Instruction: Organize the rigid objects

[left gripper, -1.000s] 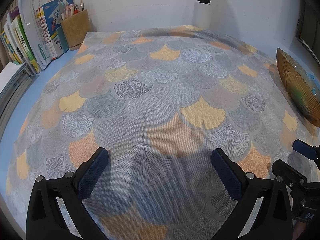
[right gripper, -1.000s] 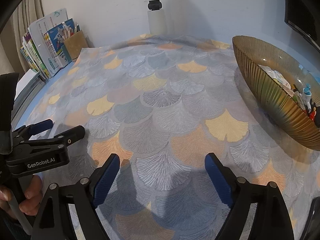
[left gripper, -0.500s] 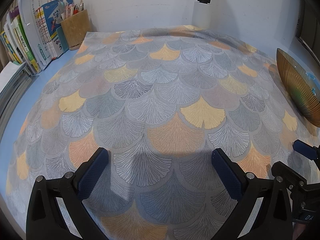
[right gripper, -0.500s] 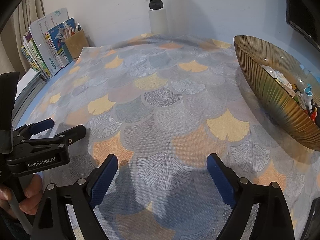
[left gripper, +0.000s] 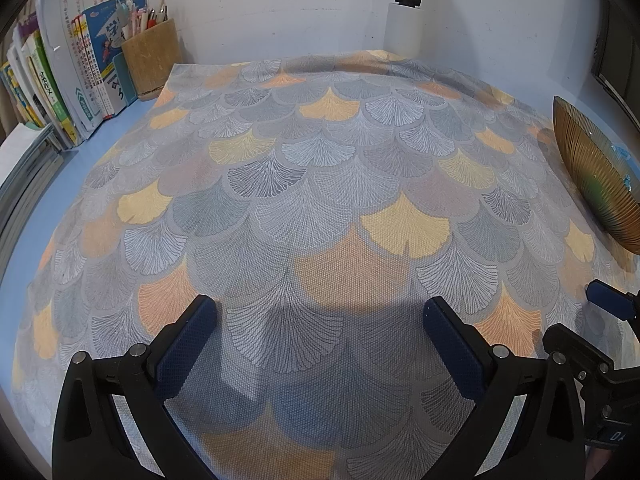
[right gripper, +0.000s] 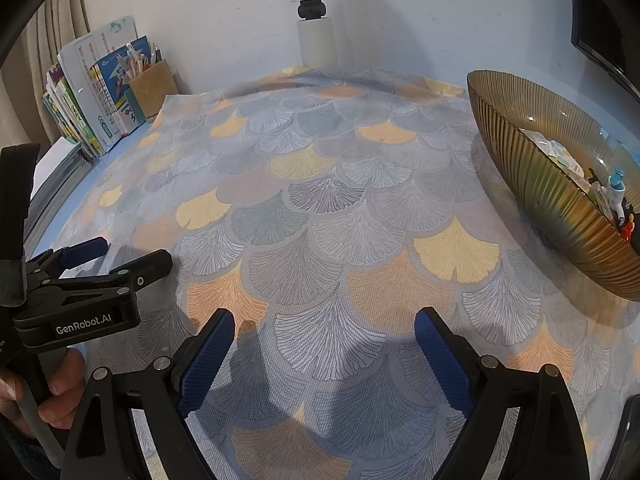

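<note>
A woven cloth point(left gripper: 320, 208) printed with fan-shaped ginkgo leaves in grey, pale yellow and soft orange covers most of the blue table point(left gripper: 24, 216), its coarse weave plain to see. The left hand-held gripper point(left gripper: 320, 320) hangs over it with its black arms spread wide and its ribbed blue pads point(left gripper: 184, 344) gripping nothing but air. The right hand-held gripper point(right gripper: 324, 336) is likewise released; its jaws have just been opening a little further, with only bare cloth between them. Off to the right sits a shallow amber bowl point(right gripper: 552, 200) of ribbed glass, and the small rigid objects point(right gripper: 612, 196), pens and bits of plastic among them, lie heaped inside it. At the far left corner a row of upright books point(left gripper: 68, 80) leans beside a cork-textured cup point(left gripper: 150, 60) full of pens. A person's hand point(right gripper: 48, 392) wraps the left tool's grey handle.
</note>
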A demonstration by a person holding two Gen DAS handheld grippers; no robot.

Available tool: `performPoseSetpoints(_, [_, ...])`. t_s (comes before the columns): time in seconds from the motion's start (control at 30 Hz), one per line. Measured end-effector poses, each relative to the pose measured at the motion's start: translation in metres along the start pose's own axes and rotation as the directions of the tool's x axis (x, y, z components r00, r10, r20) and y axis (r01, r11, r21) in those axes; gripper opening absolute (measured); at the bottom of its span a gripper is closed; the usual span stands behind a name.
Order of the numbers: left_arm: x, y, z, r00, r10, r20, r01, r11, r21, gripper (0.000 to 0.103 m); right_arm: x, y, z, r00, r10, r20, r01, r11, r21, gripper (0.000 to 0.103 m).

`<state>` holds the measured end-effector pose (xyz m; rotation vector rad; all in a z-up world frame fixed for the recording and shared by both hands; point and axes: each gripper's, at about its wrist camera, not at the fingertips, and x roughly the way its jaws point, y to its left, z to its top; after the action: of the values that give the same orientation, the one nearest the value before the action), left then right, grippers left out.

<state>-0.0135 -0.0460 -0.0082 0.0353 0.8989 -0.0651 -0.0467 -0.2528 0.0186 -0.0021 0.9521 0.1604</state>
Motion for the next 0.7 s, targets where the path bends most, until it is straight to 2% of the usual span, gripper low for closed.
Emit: performPoseSetpoints(0.7, [-0.0004, 0.0003, 0.0007, 1.0, 0.0, -0.001, 0.0, 1.0, 0.0, 0.103, 0.0018, -0.0017, 0.0015, 1.0, -0.003, -0.009, 0.003, 1.0, -0.013, 0.093])
